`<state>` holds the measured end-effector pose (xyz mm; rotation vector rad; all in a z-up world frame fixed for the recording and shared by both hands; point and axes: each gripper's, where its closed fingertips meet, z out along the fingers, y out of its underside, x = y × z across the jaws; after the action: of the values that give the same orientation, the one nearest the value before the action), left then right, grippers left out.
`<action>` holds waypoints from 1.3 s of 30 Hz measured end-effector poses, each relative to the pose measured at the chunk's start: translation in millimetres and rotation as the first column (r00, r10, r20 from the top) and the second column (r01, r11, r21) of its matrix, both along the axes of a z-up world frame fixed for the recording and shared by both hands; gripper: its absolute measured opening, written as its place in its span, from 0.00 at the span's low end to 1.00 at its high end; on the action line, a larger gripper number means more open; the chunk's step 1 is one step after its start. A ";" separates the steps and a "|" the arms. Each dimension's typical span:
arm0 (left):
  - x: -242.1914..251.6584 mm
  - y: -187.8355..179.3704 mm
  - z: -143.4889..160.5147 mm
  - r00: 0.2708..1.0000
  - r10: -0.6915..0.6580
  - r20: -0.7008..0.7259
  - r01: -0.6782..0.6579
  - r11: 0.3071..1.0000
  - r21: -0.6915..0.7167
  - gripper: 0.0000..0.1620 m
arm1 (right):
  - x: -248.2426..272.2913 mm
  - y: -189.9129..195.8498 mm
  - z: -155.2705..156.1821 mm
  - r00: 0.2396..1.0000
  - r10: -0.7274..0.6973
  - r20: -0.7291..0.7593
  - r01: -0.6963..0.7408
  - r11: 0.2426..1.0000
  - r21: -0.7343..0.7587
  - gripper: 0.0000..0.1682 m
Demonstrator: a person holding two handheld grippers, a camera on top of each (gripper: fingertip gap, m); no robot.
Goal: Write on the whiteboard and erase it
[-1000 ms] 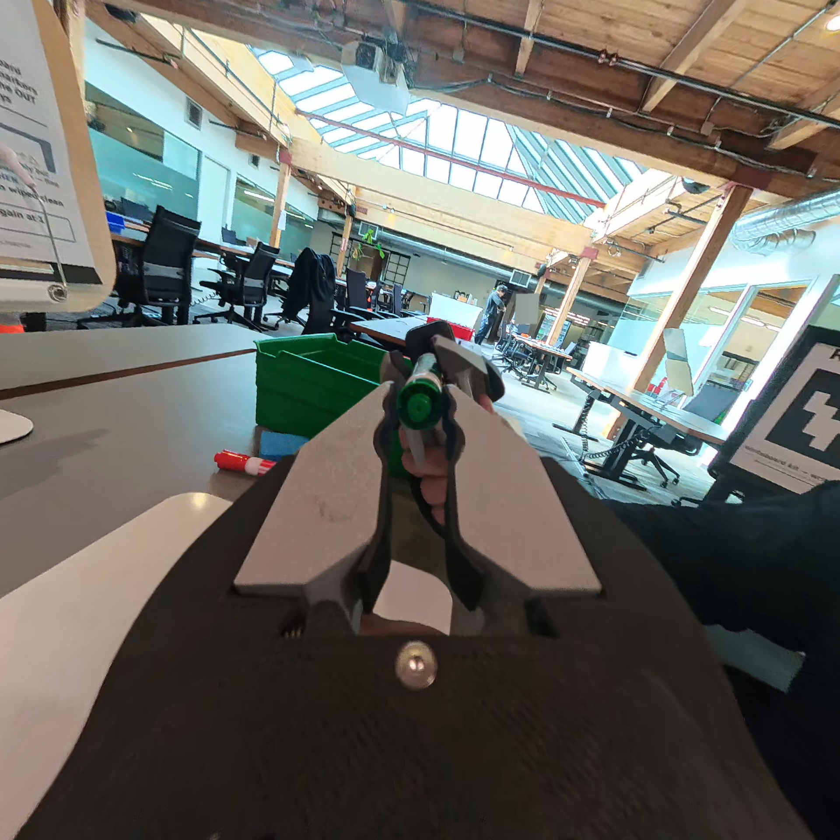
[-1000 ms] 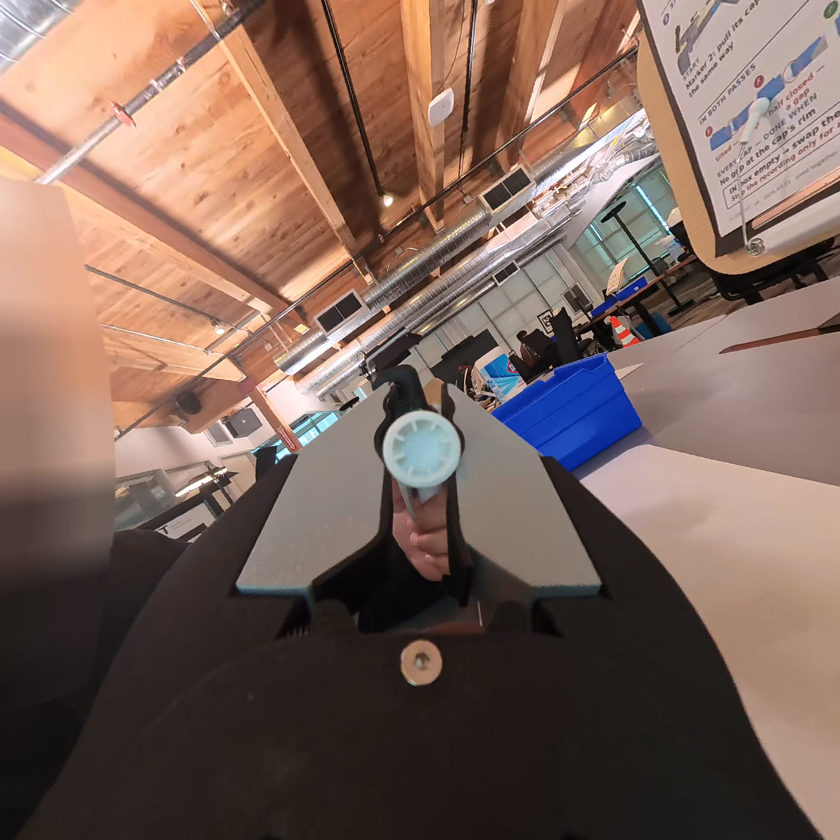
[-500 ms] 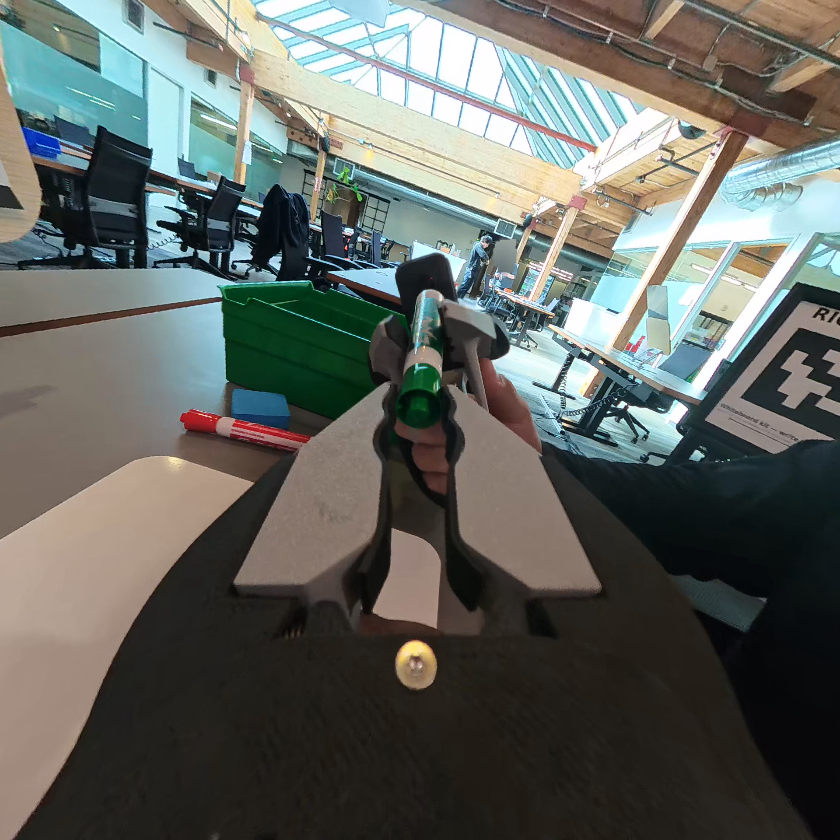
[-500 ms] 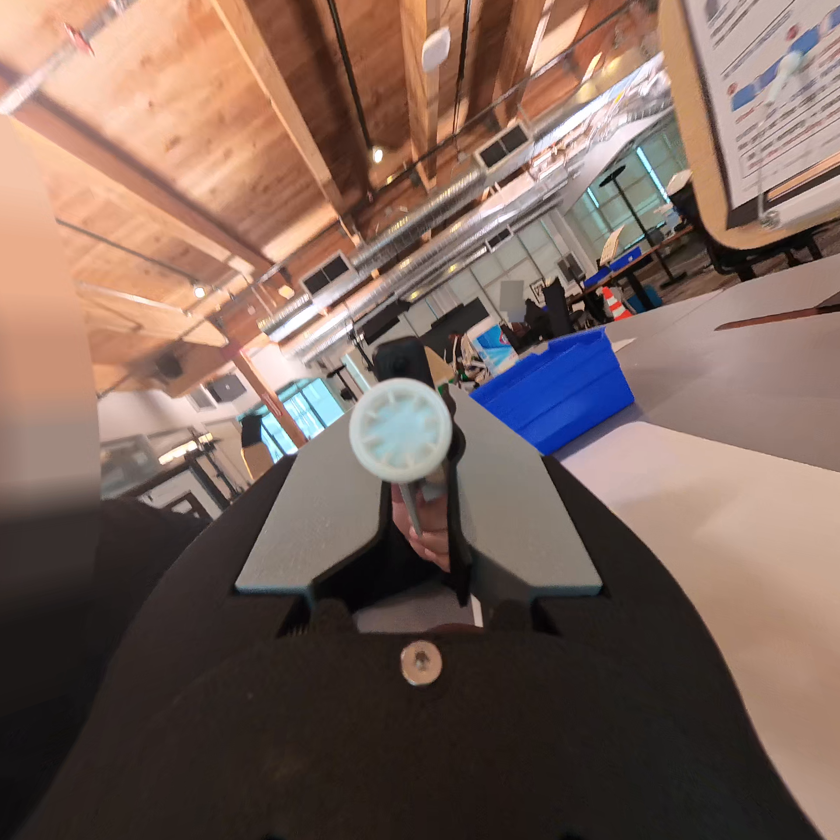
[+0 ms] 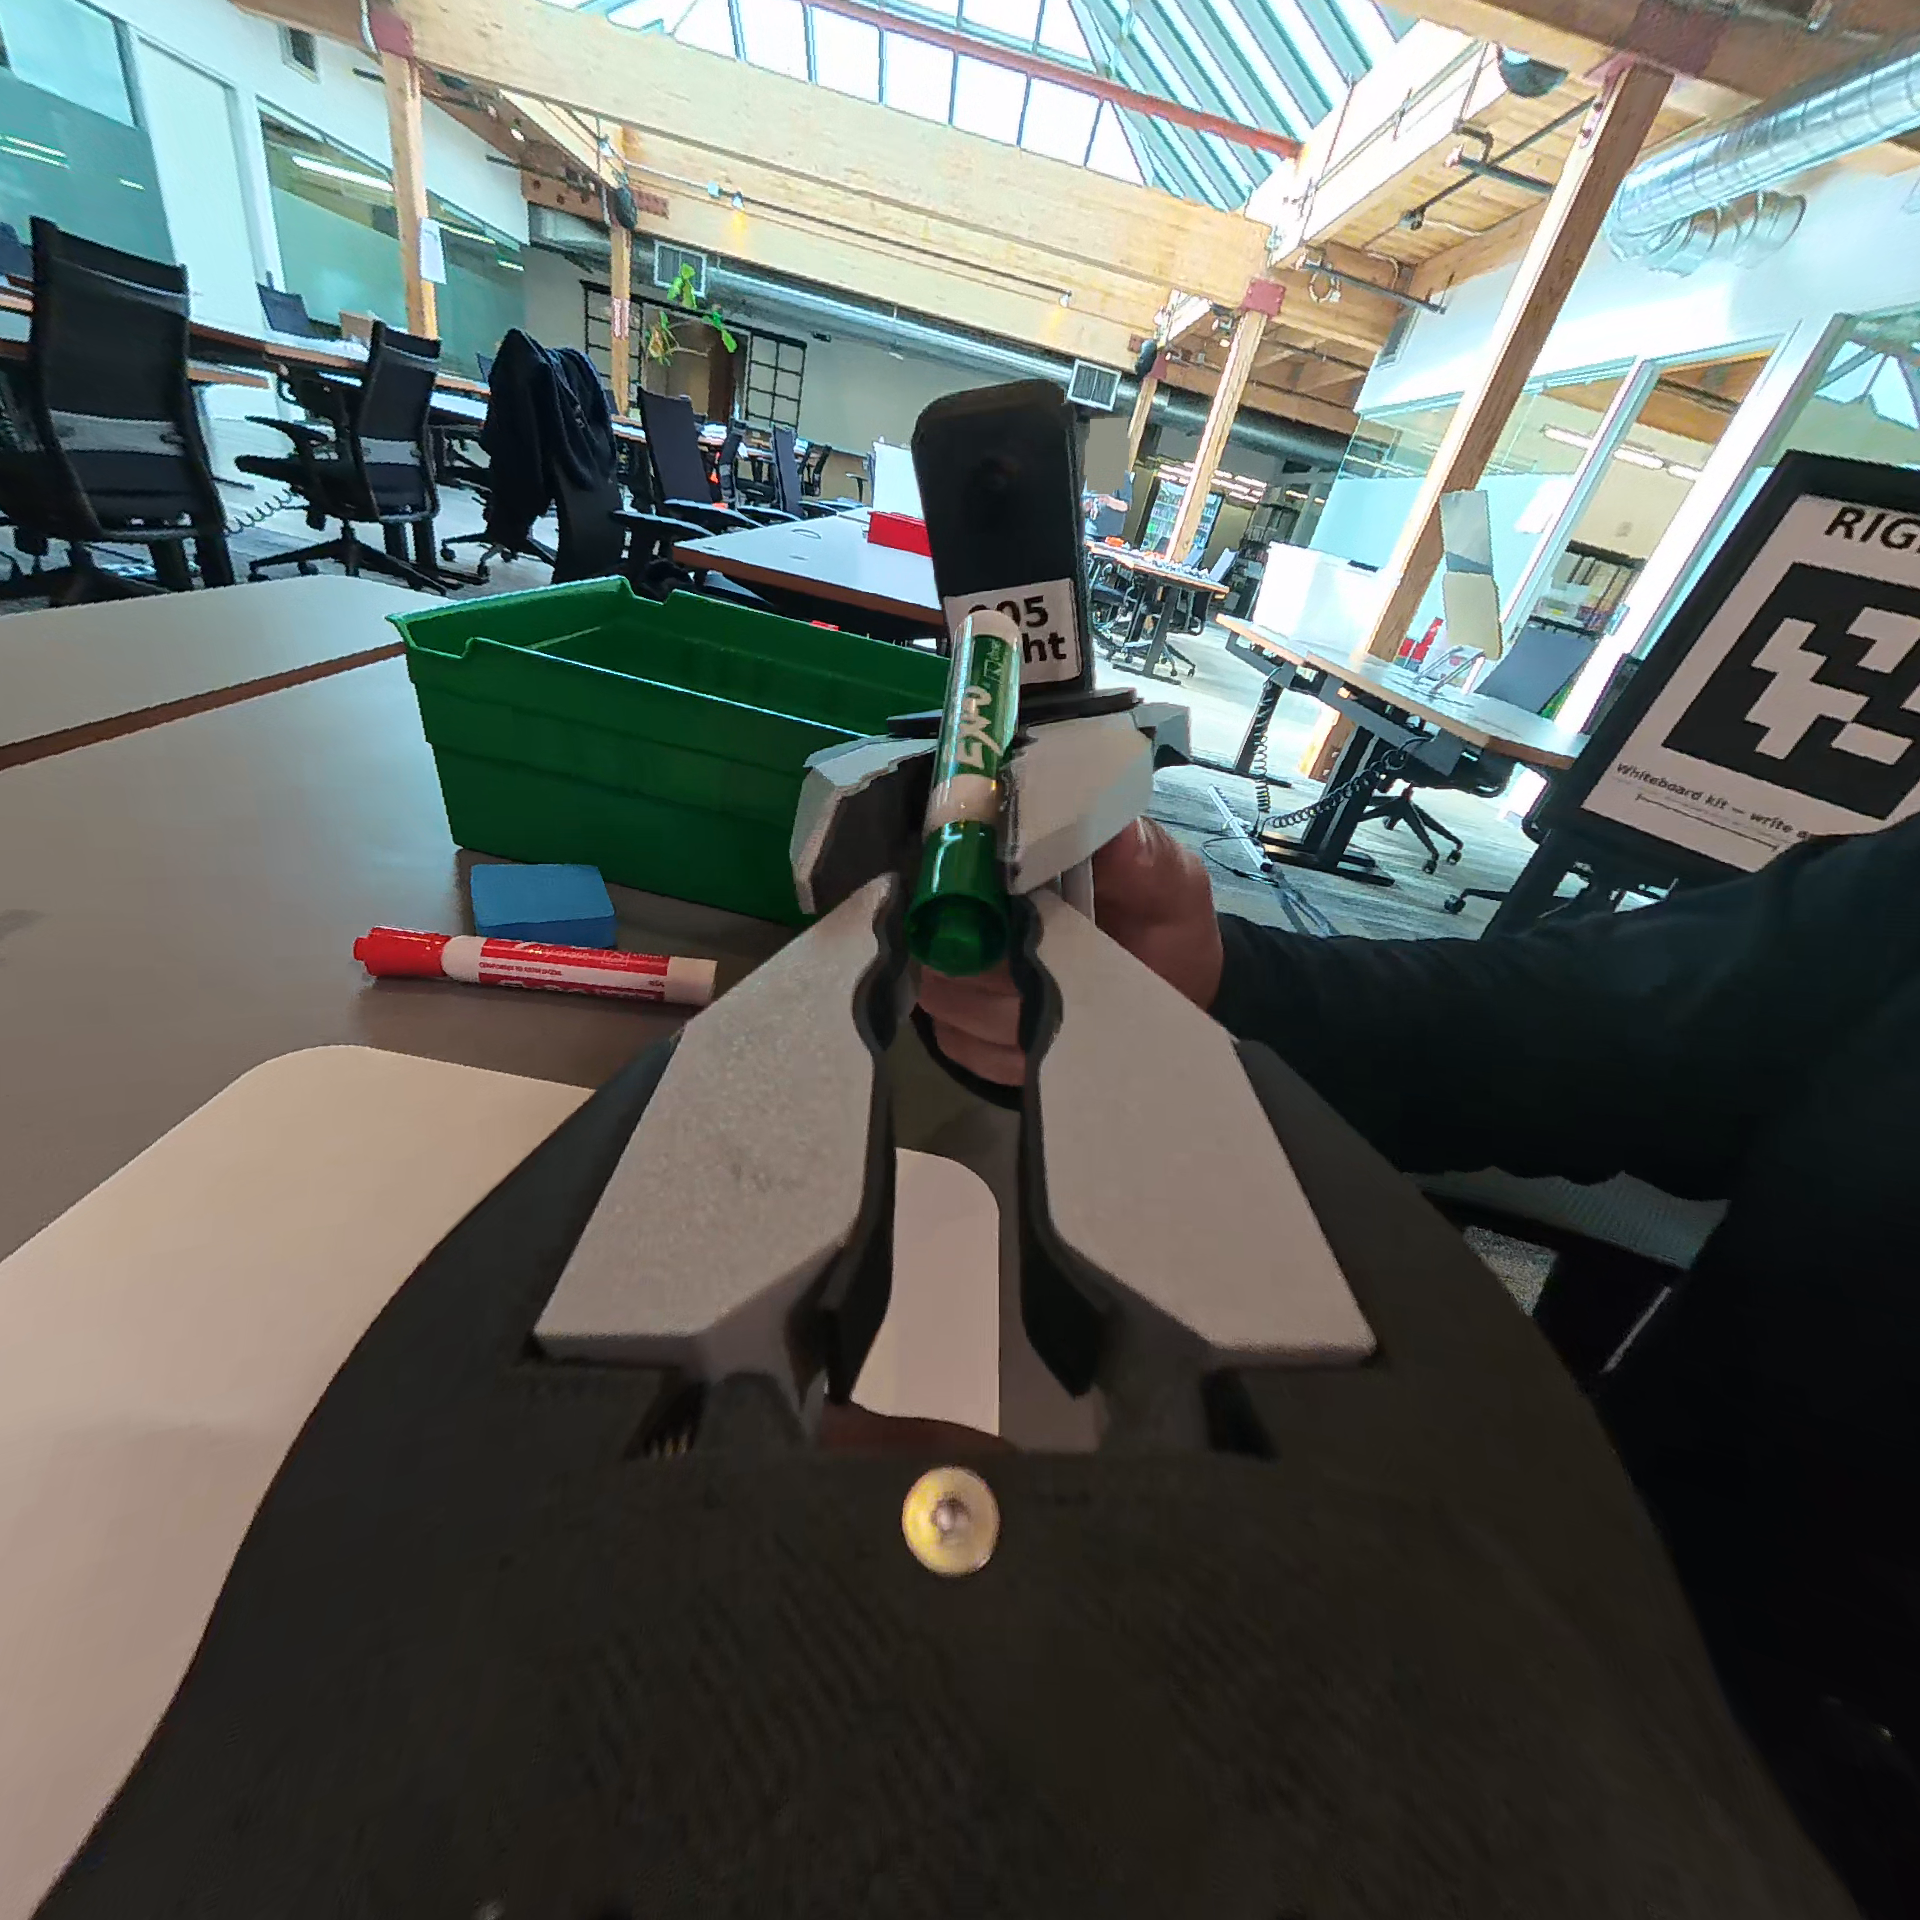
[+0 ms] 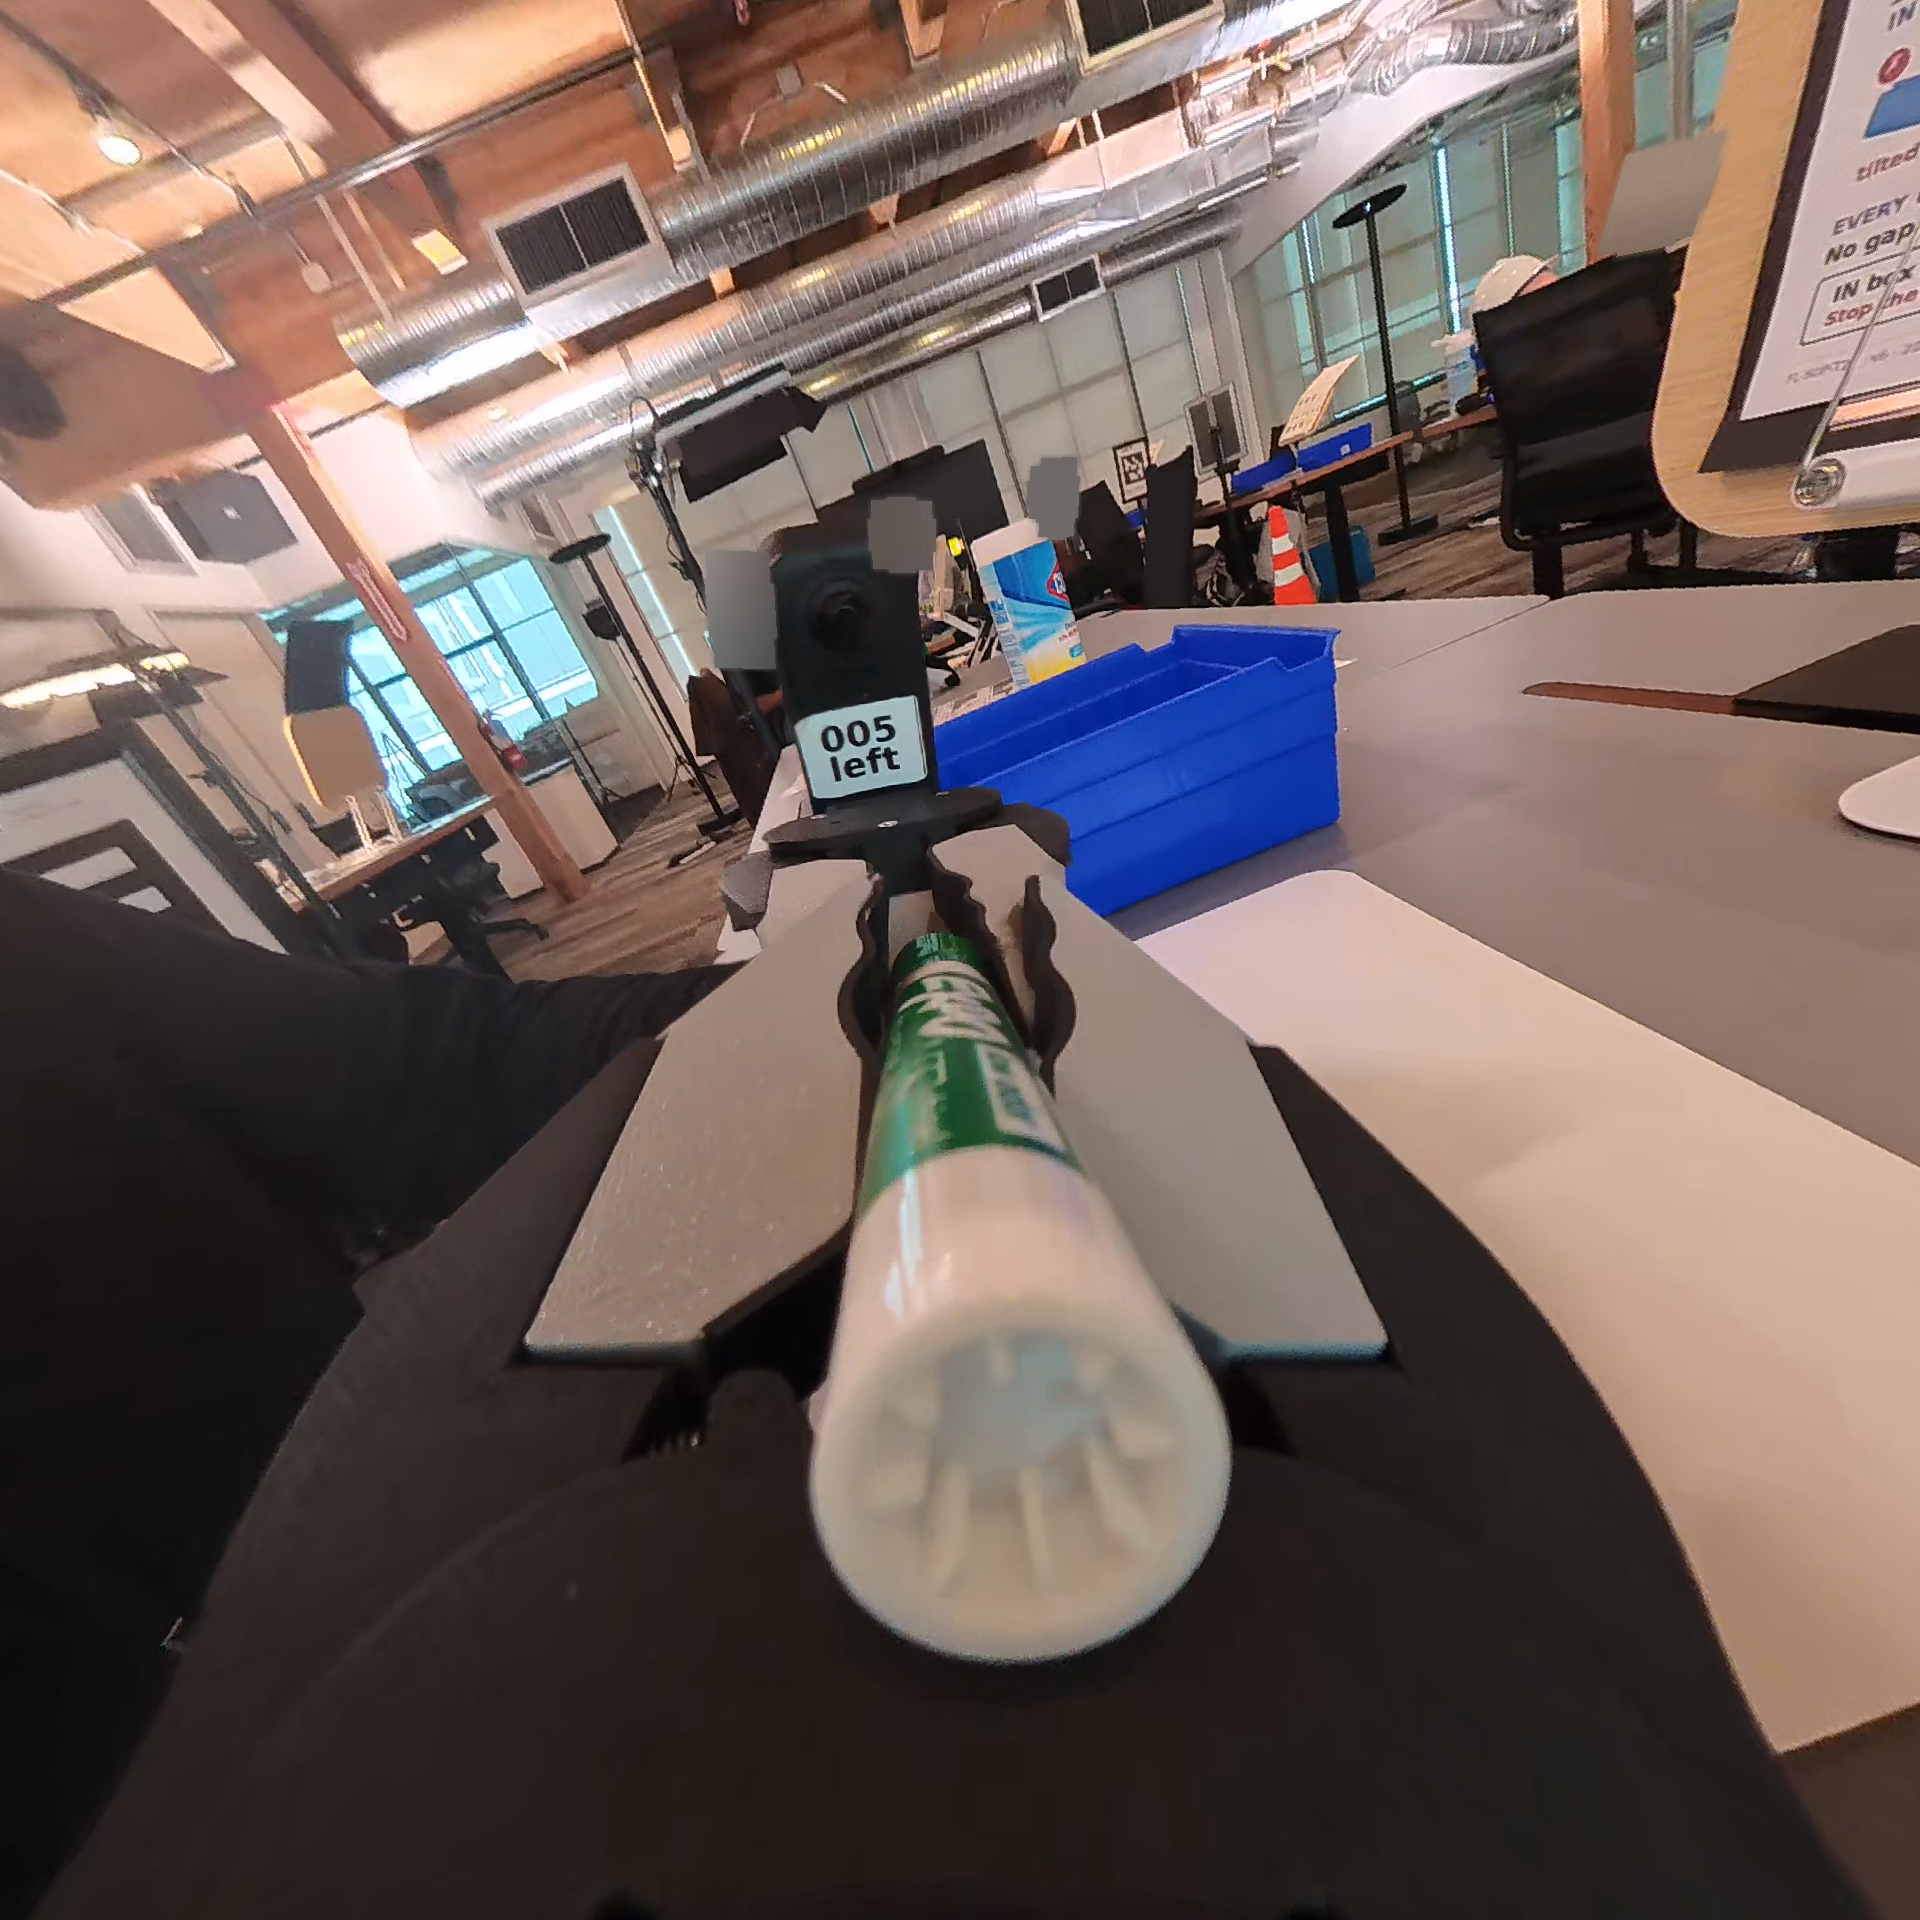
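You hold the green marker (image 5: 968,788) in the air between both grippers: your left gripper (image 5: 954,930) clamps its cap (image 5: 956,904) and your right gripper (image 6: 951,971) clamps the barrel, so a straight pull should uncap it. The whiteboard (image 6: 1538,1174) lies flat on the table just beside, ready for writing, with the red marker (image 5: 535,968) and blue eraser (image 5: 538,900) near the green bin (image 5: 665,727).

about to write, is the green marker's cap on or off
On: the green cap sits on the green marker, gripped by the left tool.

Grey tongs (image 5: 961,971) — black mount, dark sleeve (image 5: 1538,997)
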<state>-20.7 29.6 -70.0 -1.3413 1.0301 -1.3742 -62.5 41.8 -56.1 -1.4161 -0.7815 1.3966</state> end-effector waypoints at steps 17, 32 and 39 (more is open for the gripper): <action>-4.8 2.5 -5.9 0.999 -0.033 -0.033 0.031 0.999 -0.045 0.10 | 3.8 2.5 -3.8 1.000 -0.003 0.019 0.003 0.999 -0.042 0.14; -8.1 4.3 -21.0 0.990 -0.045 -0.130 0.038 0.998 -0.053 0.14 | 4.4 8.4 -15.9 0.992 -0.062 0.108 0.065 0.998 -0.024 0.14; -7.1 2.2 -17.0 0.993 -0.096 -0.064 0.085 0.984 -0.157 0.10 | 3.4 5.0 -15.1 0.996 -0.019 0.090 0.023 0.999 -0.049 0.14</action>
<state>-27.8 31.7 -87.0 -1.4812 1.0617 -1.5088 -59.1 46.8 -71.1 -1.5298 -0.7912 1.3524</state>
